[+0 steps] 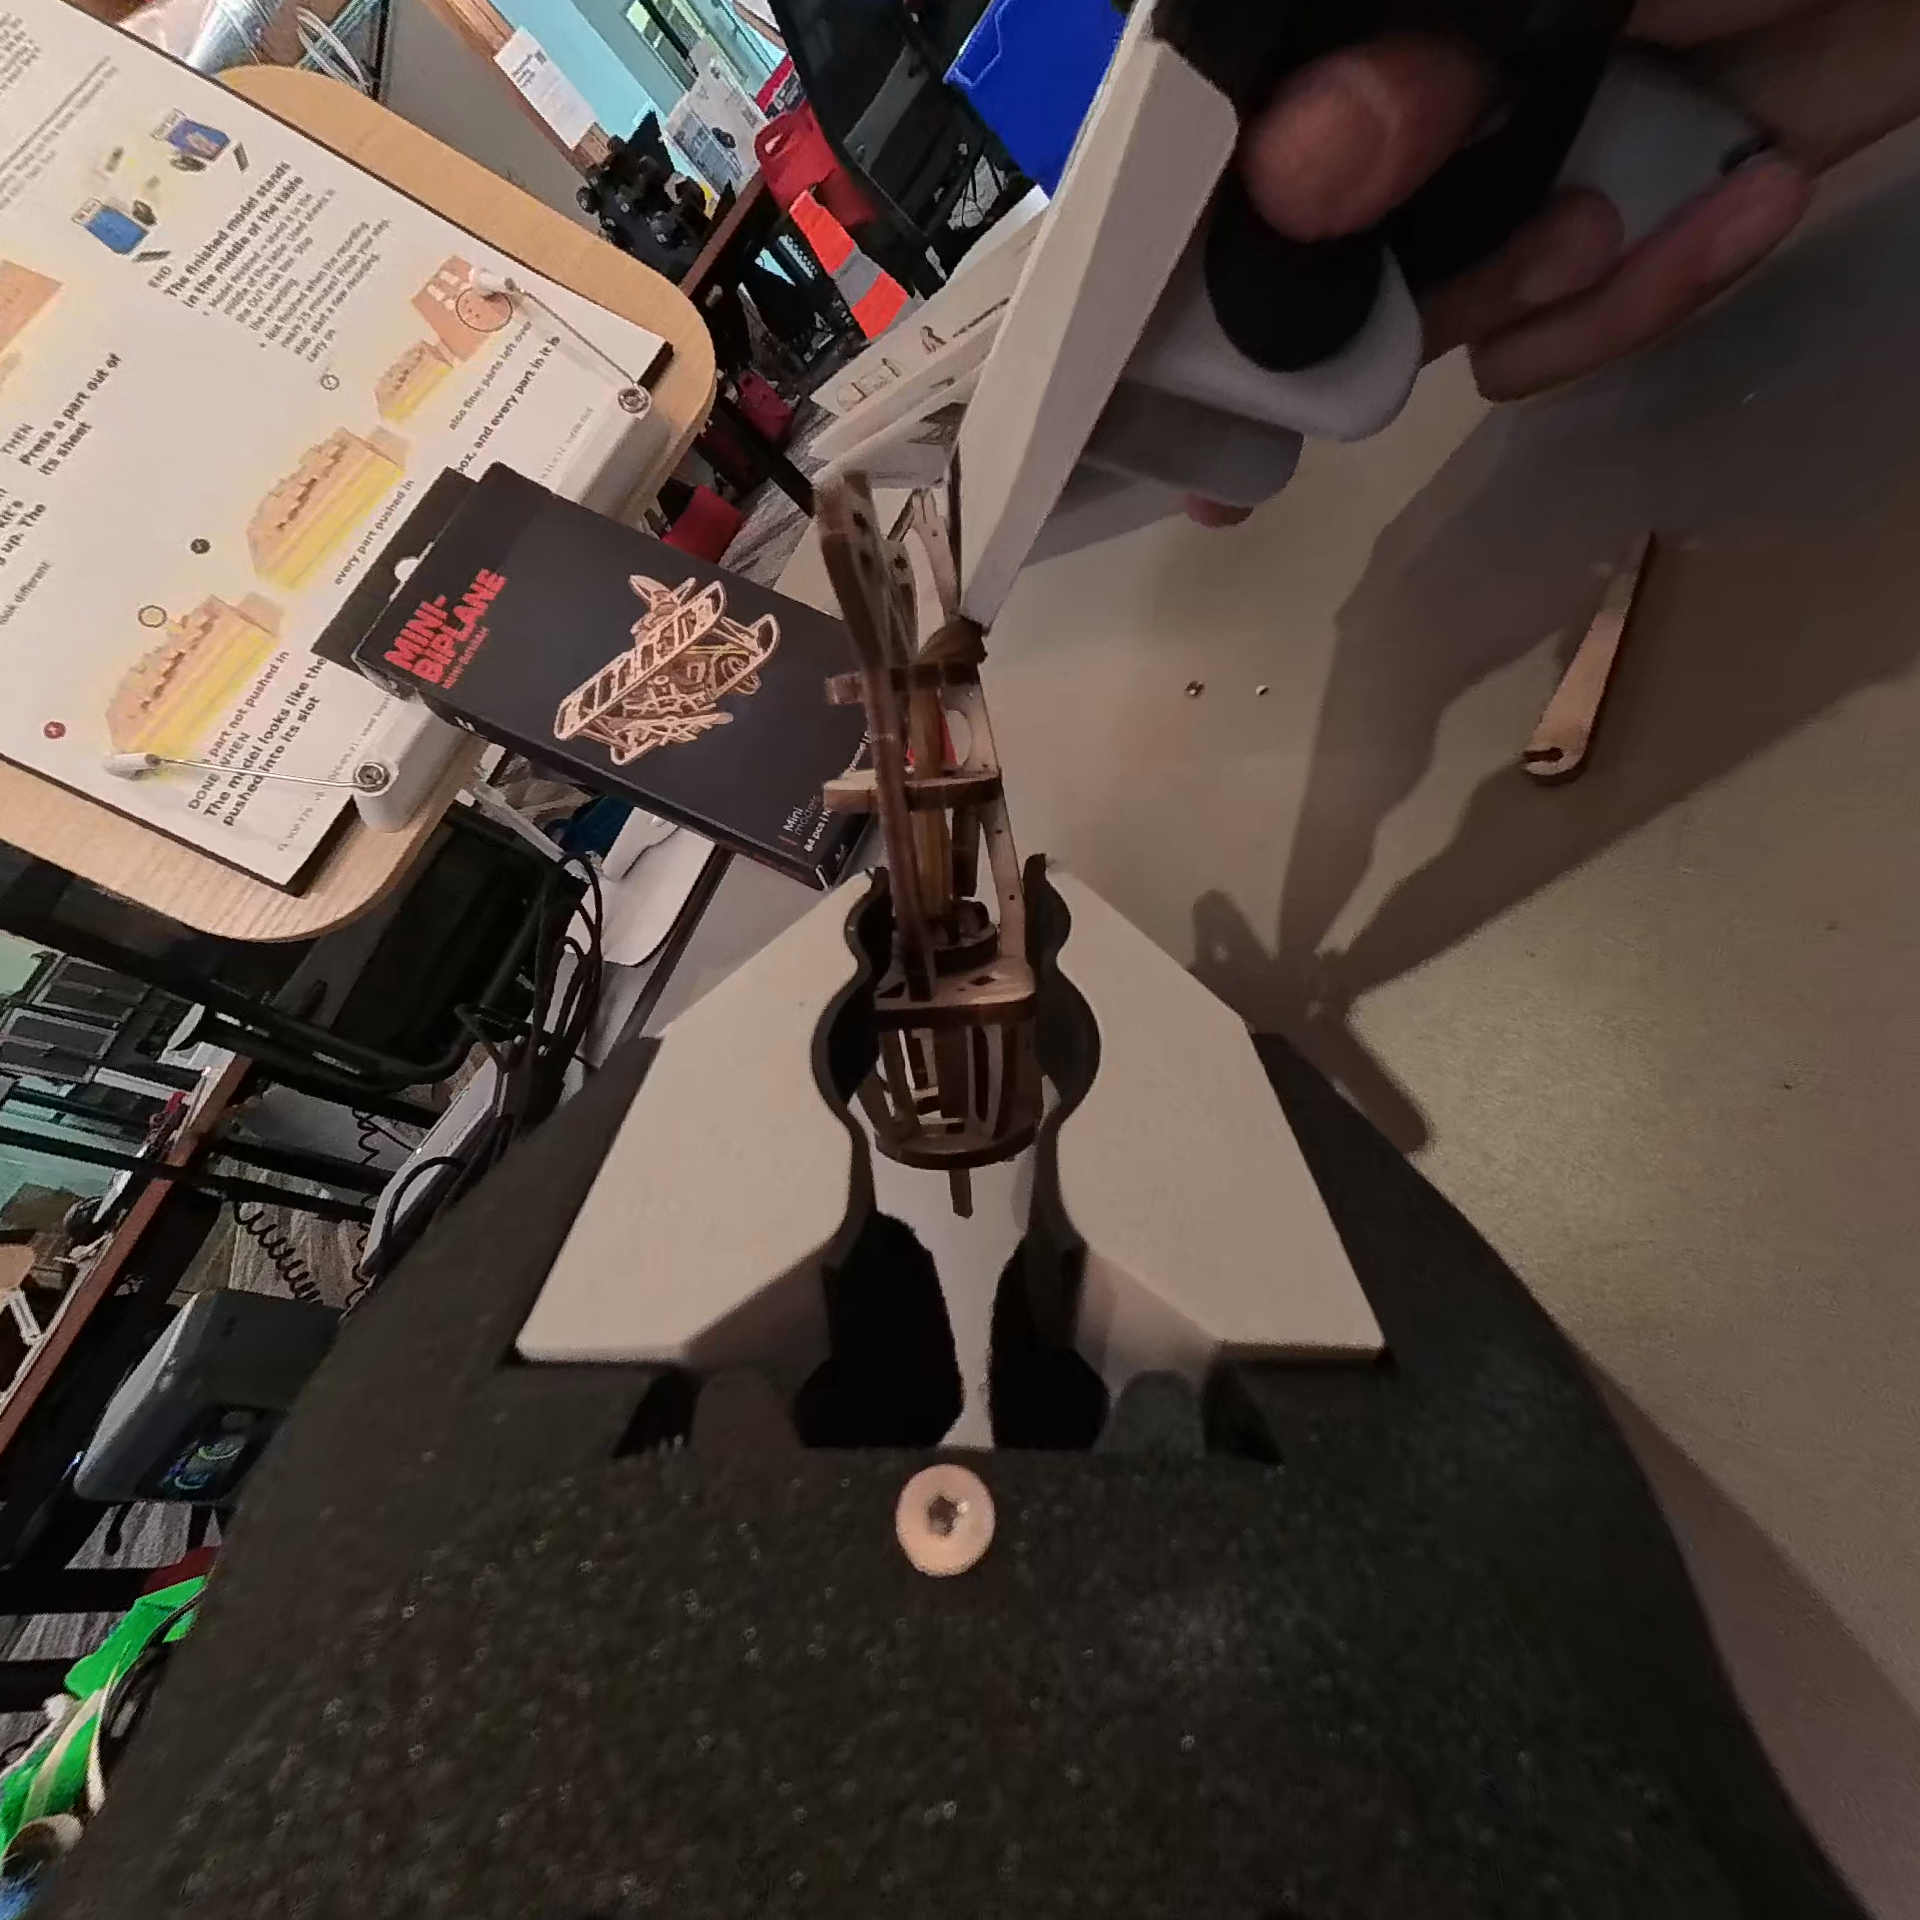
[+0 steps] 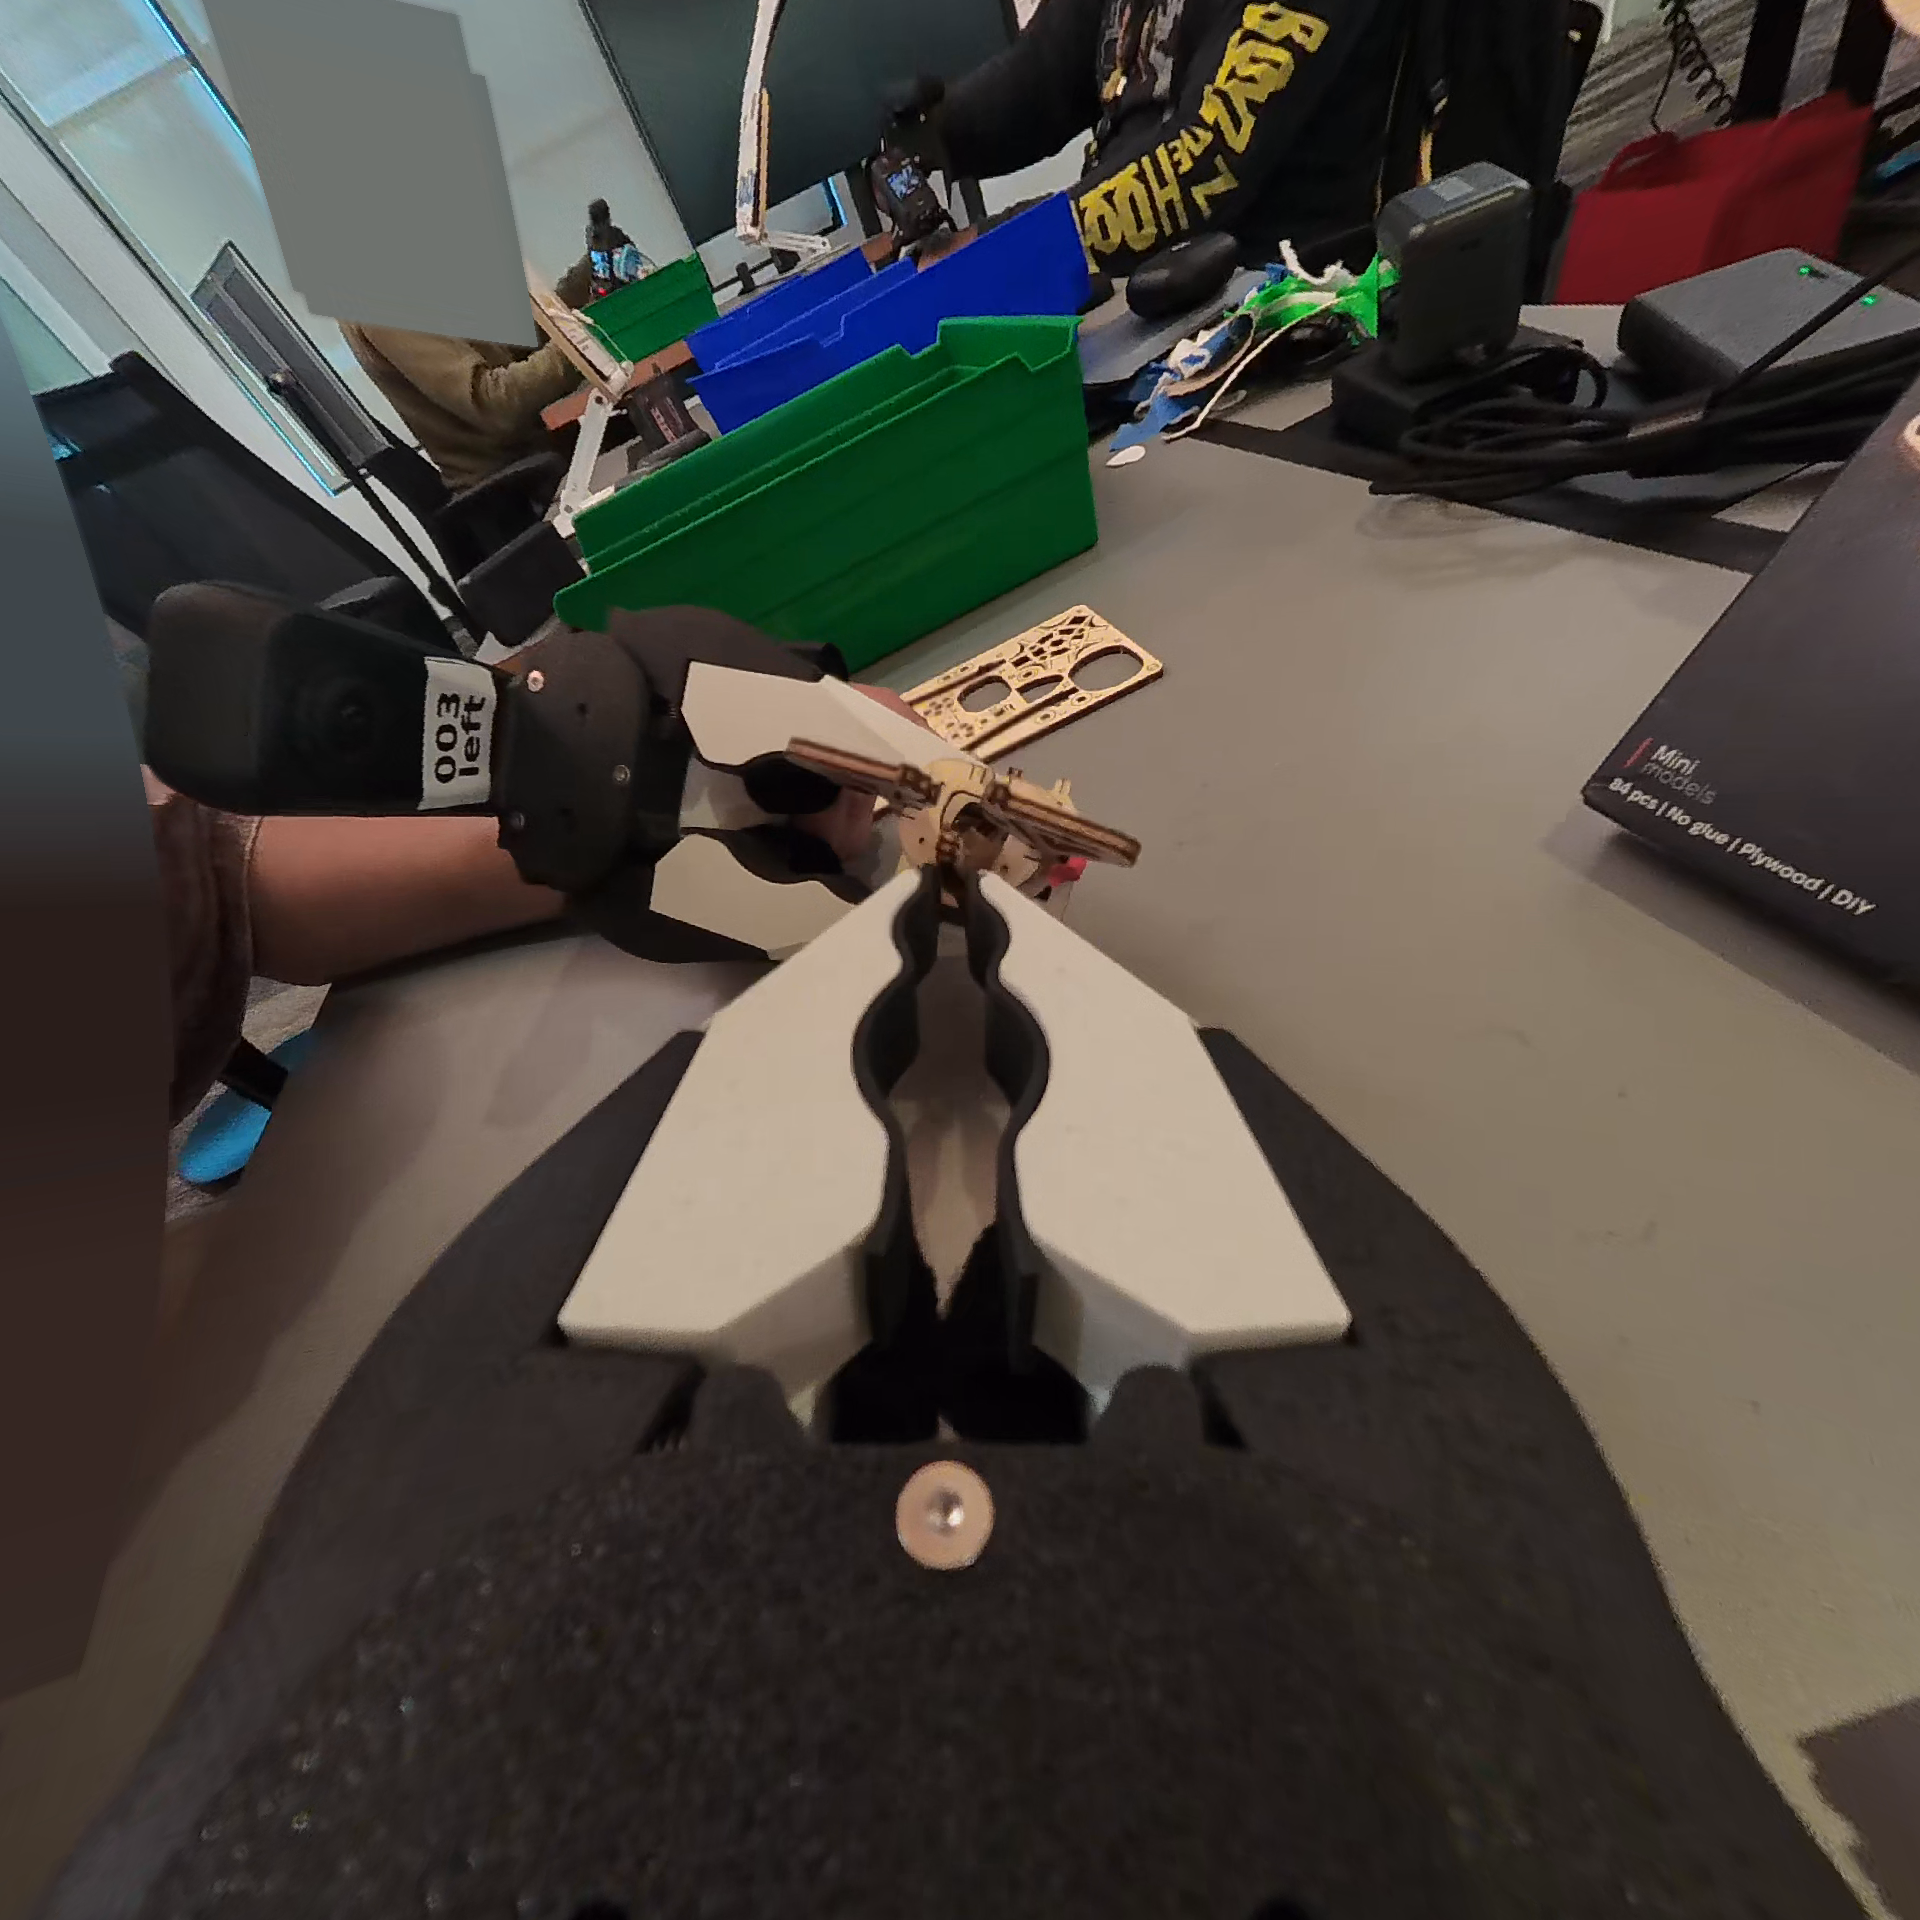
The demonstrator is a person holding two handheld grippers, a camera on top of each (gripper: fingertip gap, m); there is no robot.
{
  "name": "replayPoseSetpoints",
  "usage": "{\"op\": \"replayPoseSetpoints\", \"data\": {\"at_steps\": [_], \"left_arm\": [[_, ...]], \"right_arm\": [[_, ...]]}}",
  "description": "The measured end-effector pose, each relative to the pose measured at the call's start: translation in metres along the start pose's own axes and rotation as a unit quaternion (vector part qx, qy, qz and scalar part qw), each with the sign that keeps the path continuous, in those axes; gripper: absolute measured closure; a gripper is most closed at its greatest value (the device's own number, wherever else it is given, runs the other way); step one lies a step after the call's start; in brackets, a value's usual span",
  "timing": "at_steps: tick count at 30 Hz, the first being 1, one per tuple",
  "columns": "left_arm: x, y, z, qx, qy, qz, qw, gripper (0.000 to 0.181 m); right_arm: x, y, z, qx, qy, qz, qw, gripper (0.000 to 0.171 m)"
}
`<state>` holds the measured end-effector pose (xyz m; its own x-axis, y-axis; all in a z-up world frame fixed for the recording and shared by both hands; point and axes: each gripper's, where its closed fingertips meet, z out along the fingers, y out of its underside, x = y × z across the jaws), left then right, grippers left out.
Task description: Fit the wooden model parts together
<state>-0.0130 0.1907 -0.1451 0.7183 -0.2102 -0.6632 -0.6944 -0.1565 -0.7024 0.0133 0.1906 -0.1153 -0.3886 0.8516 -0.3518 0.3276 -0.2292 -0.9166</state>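
Note:
A half-built wooden biplane model [image 1: 961, 1023] sits between the fingers of my left gripper [image 1: 951, 894], which is shut on its round fuselage frame. The model's wing and tail end [image 1: 883, 623] point away from the camera. My right gripper [image 1: 977, 618] comes in from the upper right, a hand on its body, and its tip meets the model's far end. In the right wrist view the right gripper [image 2: 951, 883] is shut on a small piece at the model's [image 2: 961, 800] underside, below the flat wing. The left gripper [image 2: 868, 821] holds the model from the left.
A punched-out wooden parts sheet [image 2: 1039, 675] lies on the grey table [image 2: 1351, 831] behind the model. Green [image 2: 852, 499] and blue bins [image 2: 883, 301] stand farther back. The black kit box [image 1: 623, 675], an instruction board [image 1: 260, 416] and a loose wooden strip [image 1: 1590, 675] are nearby. A person sits across the table. My hands' fingertips stand some 5 centimeters from each other.

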Motion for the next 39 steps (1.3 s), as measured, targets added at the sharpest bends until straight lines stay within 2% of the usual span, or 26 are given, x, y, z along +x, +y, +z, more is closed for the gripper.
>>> {"op": "replayPoseSetpoints", "data": {"at_steps": [6, 14, 29, 39], "left_arm": [[0.0002, 0.0010, 0.0004, -0.002, 0.002, -0.002, 1.000, 0.158], [-0.0001, 0.0025, 0.0010, -0.006, 0.001, -0.001, 1.000, 0.159], [-0.0008, 0.0005, 0.0006, -0.001, -0.005, 0.006, 1.000, 0.159], [-0.0022, 0.0007, 0.0004, 0.000, -0.007, 0.003, 1.000, 0.159]], "right_arm": [[-0.0001, 0.0020, -0.0009, -0.024, 0.006, -0.007, 1.000, 0.171], [0.0048, 0.0036, -0.0001, -0.013, 0.019, -0.019, 1.000, 0.171], [0.0017, 0.0028, 0.0026, -0.001, 0.006, -0.009, 1.000, 0.161], [0.0024, 0.0031, 0.0018, -0.010, 0.021, -0.018, 1.000, 0.171]]}}
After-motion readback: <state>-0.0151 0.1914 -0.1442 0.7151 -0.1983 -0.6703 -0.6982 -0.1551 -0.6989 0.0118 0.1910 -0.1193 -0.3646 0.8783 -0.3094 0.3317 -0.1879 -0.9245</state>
